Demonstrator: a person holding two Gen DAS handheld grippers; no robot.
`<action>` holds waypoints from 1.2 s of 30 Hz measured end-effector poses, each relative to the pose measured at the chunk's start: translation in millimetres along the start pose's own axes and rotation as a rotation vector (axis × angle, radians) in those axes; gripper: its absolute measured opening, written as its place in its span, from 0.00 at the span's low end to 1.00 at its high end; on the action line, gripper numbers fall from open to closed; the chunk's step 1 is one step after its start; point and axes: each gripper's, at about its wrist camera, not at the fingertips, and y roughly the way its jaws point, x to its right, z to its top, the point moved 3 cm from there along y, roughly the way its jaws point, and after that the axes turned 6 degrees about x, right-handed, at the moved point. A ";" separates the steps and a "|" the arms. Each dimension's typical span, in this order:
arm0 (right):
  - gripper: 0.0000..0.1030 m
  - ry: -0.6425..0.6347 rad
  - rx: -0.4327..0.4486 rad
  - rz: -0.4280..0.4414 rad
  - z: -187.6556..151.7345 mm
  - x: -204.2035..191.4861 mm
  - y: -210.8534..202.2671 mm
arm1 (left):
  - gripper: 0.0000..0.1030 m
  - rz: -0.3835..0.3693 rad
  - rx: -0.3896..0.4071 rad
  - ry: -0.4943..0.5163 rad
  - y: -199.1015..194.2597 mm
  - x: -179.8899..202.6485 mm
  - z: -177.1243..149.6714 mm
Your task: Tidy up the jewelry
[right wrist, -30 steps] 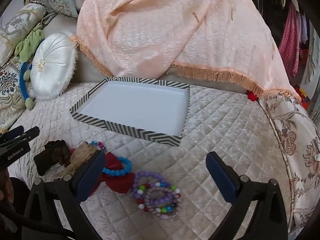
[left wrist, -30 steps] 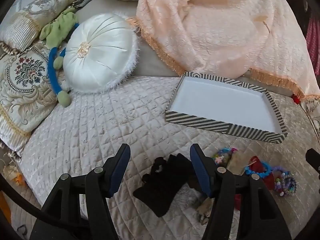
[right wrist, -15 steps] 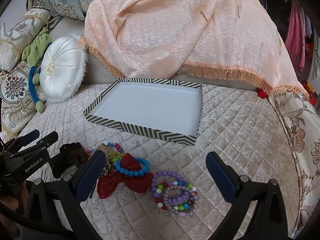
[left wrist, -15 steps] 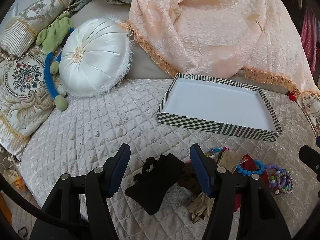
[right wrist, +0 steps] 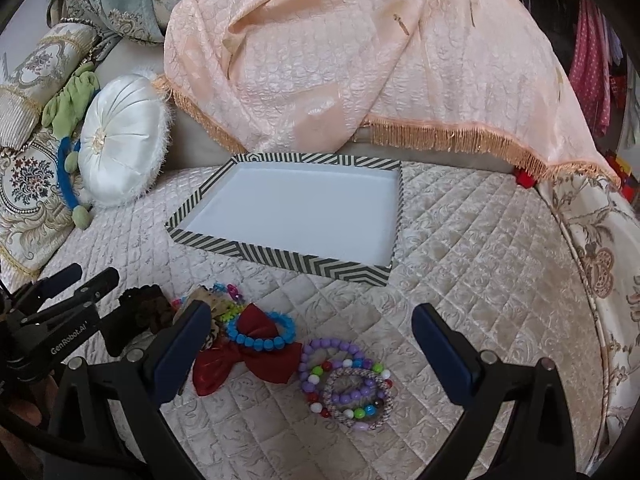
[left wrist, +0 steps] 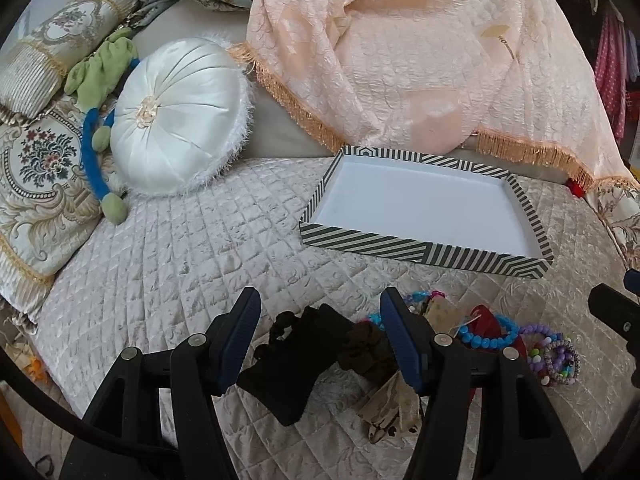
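- While both grippers hovered over the quilted bed (right wrist: 480, 248), nothing had yet been placed in the striped tray (right wrist: 280, 256), whose white floor was bare.
- The left gripper (left wrist: 320, 328) was seen with its fingers spread wide and empty above a black pouch (left wrist: 296, 368); the right gripper (right wrist: 312, 344) was likewise held wide open, with nothing grasped, over the beaded pieces.
- The jewelry was heaped just in front of the tray's near wall: a blue bead bracelet (right wrist: 260, 336) lay on a red bow (right wrist: 248, 356), and a stack of purple and multicoloured bracelets (right wrist: 348, 384) lay just beside it.
- A tangled lift was judged the main risk, since the stacked bracelets overlapped and several could be dragged up together.
- The blue bracelet could be snagged on the bow for the same reason.
- Round, glossy beads could be squeezed out of a closing grip, and the soft quilt might be pinched along with them.
- The smaller bright pieces (right wrist: 226, 300) by the left gripper were partly hidden and could not be identified.
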 end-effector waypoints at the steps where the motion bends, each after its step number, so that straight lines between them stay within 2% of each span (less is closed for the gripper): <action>1: 0.99 0.000 0.002 0.002 -0.4 -0.2 0.2 | 0.39 0.003 0.000 0.002 0.2 0.3 -0.6; 7: 0.99 -0.017 0.034 0.000 -4.0 -3.6 -2.9 | 0.39 0.009 0.005 0.009 1.7 1.3 -3.2; 18: 0.99 -0.011 0.012 0.004 -8.0 -1.8 -2.5 | 0.39 -0.021 -0.014 -0.022 0.4 1.1 -2.8; 36: 0.99 -0.032 0.004 -0.012 -11.2 -3.1 -0.8 | 0.39 0.009 -0.017 0.006 3.7 2.8 -8.3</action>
